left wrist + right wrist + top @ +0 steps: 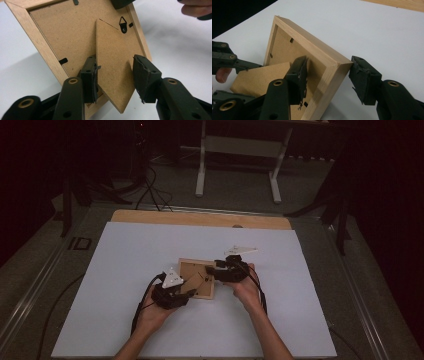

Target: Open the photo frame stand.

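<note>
A wooden picture frame point(197, 270) lies back-up on the white sheet point(140, 245), its brown backing board point(57, 37) showing with a small hanger near the top. Its pointed cardboard stand point(112, 65) is swung up off the backing. My left gripper point(186, 289) has its pads on both side edges of the stand point(262, 77), shut on it point(115, 77). My right gripper point(217, 270) holds the frame's right corner point(322, 60): one pad is inside the recess, the other against the outer edge point(327, 72).
A bare wooden strip point(200, 217) runs along the table's far edge. Beyond it stands a white desk base point(237, 150) on a dark floor with cables. Open white sheet surrounds the frame on all sides.
</note>
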